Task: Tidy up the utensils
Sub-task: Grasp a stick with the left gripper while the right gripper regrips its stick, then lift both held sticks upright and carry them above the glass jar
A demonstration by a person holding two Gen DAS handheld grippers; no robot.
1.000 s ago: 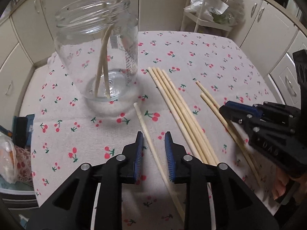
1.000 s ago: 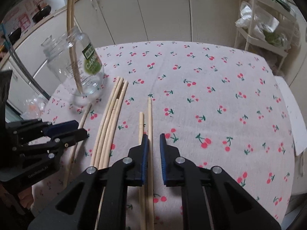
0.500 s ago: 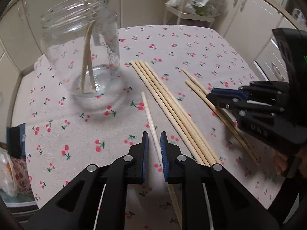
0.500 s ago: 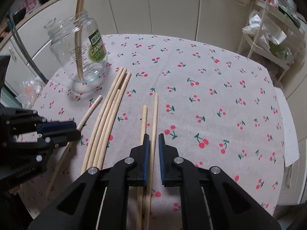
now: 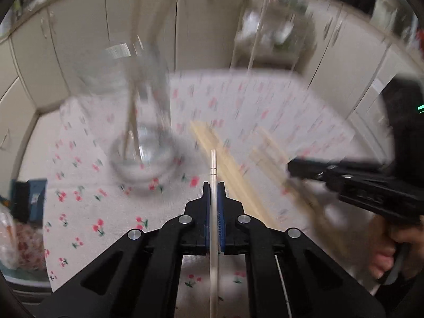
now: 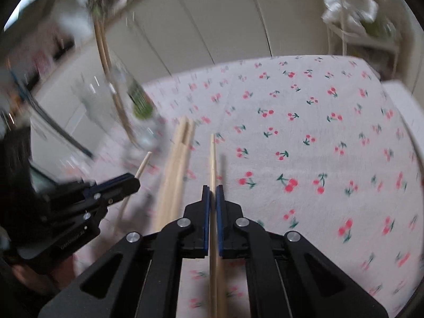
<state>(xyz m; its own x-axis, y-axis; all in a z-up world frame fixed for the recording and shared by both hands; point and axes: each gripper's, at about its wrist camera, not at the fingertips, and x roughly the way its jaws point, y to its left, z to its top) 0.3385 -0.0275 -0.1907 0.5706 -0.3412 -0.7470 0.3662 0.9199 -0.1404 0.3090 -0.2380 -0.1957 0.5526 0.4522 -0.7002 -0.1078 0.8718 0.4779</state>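
My left gripper (image 5: 213,185) is shut on a single wooden chopstick (image 5: 213,167) and holds it above the cherry-print tablecloth (image 5: 265,100). My right gripper (image 6: 212,188) is shut on a chopstick (image 6: 212,156); a second one seems to lie along it, but blur hides whether it is gripped. A glass jar (image 5: 137,122) with two chopsticks standing in it is ahead and left of the left gripper; it also shows in the right wrist view (image 6: 132,111). A bundle of loose chopsticks (image 6: 177,164) lies on the cloth between the grippers.
Both views are motion-blurred. Cream cabinets (image 5: 148,26) run behind the table. A white wire rack (image 6: 352,13) with bags stands at the far right. Bags and a blue box (image 5: 29,201) sit below the table's left edge.
Both grippers have closed on chopsticks and lifted them off the cloth. The views have swung up and blurred with the motion.
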